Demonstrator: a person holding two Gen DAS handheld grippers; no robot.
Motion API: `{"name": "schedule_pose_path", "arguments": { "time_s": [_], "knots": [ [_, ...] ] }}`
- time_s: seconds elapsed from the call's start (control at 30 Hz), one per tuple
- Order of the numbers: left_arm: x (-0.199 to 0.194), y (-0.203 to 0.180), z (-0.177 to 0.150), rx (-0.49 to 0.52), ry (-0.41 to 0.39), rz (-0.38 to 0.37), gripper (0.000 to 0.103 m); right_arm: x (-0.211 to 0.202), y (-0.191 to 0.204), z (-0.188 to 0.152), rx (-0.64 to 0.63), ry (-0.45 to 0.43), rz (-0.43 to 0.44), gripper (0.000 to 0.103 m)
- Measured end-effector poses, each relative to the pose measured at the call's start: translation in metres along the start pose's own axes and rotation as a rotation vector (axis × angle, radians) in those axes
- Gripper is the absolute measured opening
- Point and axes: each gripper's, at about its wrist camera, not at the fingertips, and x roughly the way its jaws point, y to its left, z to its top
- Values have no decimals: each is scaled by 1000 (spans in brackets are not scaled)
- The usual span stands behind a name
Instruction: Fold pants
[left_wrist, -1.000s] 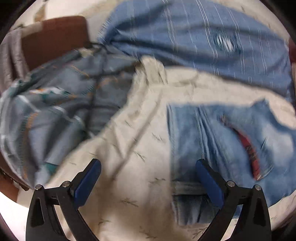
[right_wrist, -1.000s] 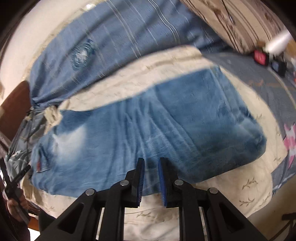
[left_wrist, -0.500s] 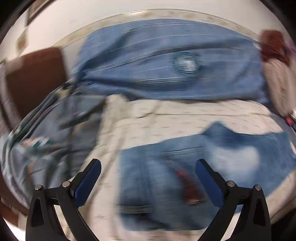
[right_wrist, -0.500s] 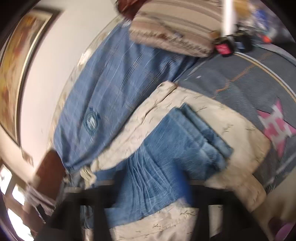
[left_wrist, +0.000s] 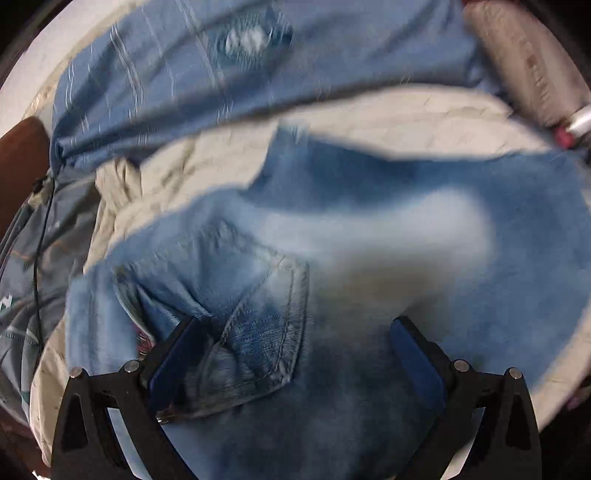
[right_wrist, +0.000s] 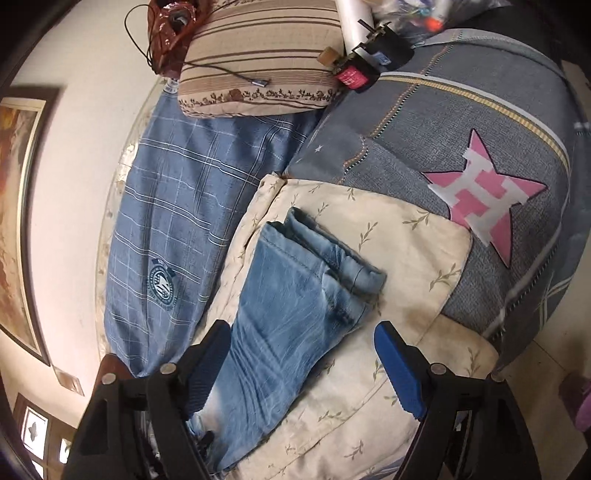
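Note:
Faded blue jeans (right_wrist: 295, 306) lie folded lengthwise on a cream leaf-print cloth (right_wrist: 406, 236), legs stacked, cuffs at the far end. In the left wrist view the jeans' waist end with a back pocket (left_wrist: 266, 325) fills the frame, blurred. My left gripper (left_wrist: 295, 354) is open, low over the pocket area. My right gripper (right_wrist: 303, 369) is open above the jeans' legs, its fingers either side of them, holding nothing.
A blue plaid sheet (right_wrist: 166, 221) lies beside the cream cloth along the wall. A striped pillow (right_wrist: 258, 62) and small clutter (right_wrist: 362, 62) sit at the far end. A grey quilt with a pink star (right_wrist: 487, 192) lies to the right.
My right gripper has opened and lifted away from the jeans, turning toward the cuffs. My left gripper has moved right and down onto the waist end, staying open.

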Motion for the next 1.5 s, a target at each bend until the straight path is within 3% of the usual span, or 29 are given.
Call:
{"name": "schedule_pose_path", "arguments": {
  "time_s": [0.07,0.13,0.27,0.47,0.83,0.93,1.07,1.33,1.5],
  "knots": [
    [-13,-3,3,-16,-34,-13,101,7,2,-2,-29,17,-18,83],
    [-34,-6,7,-13,-99,-89,101,14,4,-3,-45,34,-31,83],
    [-77,-13,19,3,-213,-125,101,24,9,-2,-68,25,-45,83],
    [-95,-11,30,-18,-252,-165,101,37,11,1,-90,25,-97,83],
    [-89,-8,32,-44,-221,-174,101,57,10,9,-120,28,-123,80],
    [-86,-7,32,-46,-218,-165,101,55,10,9,-127,17,-124,73],
    [-83,-7,30,-50,-209,-159,101,49,20,8,-175,-20,-109,49],
    [-77,-7,28,-45,-188,-153,101,53,38,0,-271,-10,-136,51],
    [-50,-13,20,-17,-91,-159,101,50,30,5,-214,-1,-201,53]
  ]
}}
